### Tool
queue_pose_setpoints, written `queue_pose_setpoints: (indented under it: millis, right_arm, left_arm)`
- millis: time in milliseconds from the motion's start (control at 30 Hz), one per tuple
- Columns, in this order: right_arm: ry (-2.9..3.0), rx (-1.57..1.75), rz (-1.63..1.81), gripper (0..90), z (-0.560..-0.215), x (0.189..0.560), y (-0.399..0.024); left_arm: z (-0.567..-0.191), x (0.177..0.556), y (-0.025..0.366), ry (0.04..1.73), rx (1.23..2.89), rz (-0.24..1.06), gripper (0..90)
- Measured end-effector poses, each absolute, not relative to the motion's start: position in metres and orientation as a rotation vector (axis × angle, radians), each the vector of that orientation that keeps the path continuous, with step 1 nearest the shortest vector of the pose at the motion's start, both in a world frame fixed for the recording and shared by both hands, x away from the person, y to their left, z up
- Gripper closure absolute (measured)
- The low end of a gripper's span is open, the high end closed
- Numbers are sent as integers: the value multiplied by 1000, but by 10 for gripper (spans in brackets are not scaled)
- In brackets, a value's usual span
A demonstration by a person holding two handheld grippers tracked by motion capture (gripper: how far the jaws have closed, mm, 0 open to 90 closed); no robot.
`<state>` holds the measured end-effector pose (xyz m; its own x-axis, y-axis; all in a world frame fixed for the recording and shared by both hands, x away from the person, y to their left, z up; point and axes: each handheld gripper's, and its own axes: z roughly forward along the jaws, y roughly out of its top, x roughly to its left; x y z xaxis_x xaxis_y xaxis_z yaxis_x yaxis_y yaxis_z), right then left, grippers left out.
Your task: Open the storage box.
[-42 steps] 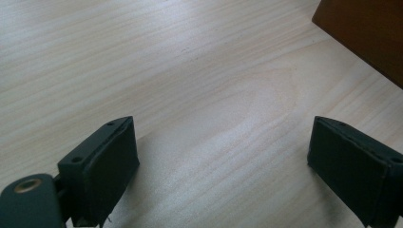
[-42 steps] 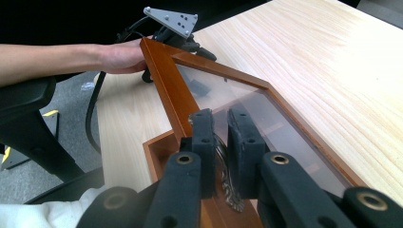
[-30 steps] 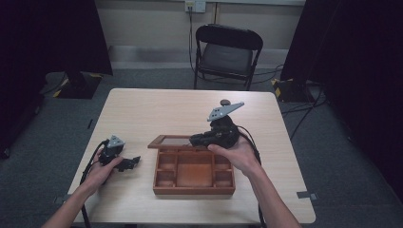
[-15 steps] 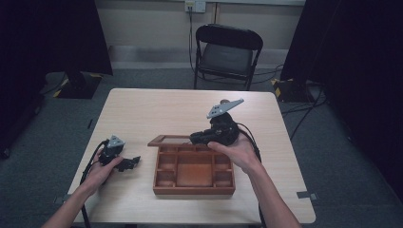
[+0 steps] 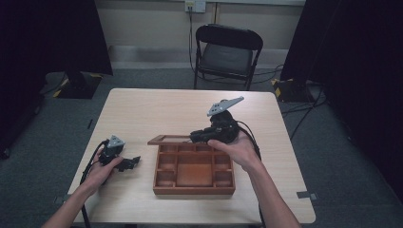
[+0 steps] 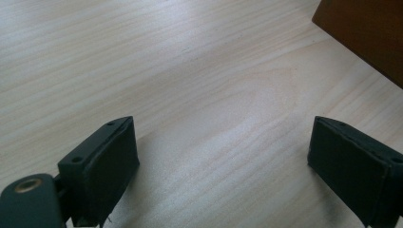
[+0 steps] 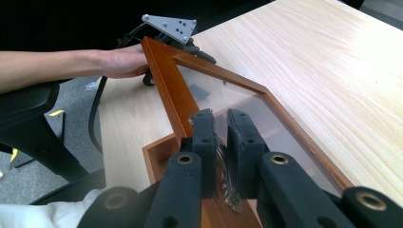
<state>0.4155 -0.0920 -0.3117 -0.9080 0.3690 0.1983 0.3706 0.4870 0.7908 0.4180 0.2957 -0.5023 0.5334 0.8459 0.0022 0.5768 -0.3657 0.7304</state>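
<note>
At a wooden table (image 5: pixel 157 109), the right gripper (image 7: pixel 221 135) pinches the glass lid (image 7: pixel 223 102) of a compartment box (image 5: pixel 195 190); the left gripper (image 6: pixel 223 156) rests with jaws spread.

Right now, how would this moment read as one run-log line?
right gripper: shut on lid of wooden box, lid raised | left gripper: open over table, holding nothing

The high view looks forward and down from above the person's side onto the whole pale wooden table (image 5: pixel 157 109), a black folding chair (image 5: pixel 228 52) beyond it. The left gripper view sits close above the tabletop, catching a corner of the brown compartmented wooden box (image 6: pixel 366 33). The right gripper view looks along the box's glass-paned hinged lid (image 7: pixel 223 99) toward the far hand; both share the box with the high view (image 5: pixel 195 170).
</note>
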Motion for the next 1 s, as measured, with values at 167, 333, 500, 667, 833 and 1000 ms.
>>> queue_pose_setpoints:
  millis: [167, 333, 500, 667, 833, 1000]
  right_arm:
    - [-2704, -672, -1443, 828, -311, 417, -92]
    - [-2686, -678, -1449, 829, -311, 419, -93]
    - [-2686, -678, -1449, 828, -310, 421, -93]
    - [-2680, -679, -1457, 829, -309, 423, -93]
    - [-2683, -674, -1452, 830, -307, 426, -93]
    - [-2673, -672, -1459, 830, -307, 427, -94]
  left_arm:
    - [-502, 418, 296, 1148, 2083, 501, 88]
    - [-502, 418, 296, 1148, 2083, 501, 88]
    - [-502, 418, 296, 1148, 2083, 501, 88]
    - [-502, 418, 296, 1148, 2083, 501, 88]
    - [-502, 418, 296, 1148, 2083, 501, 88]
    - [-503, 418, 295, 1152, 2074, 501, 88]
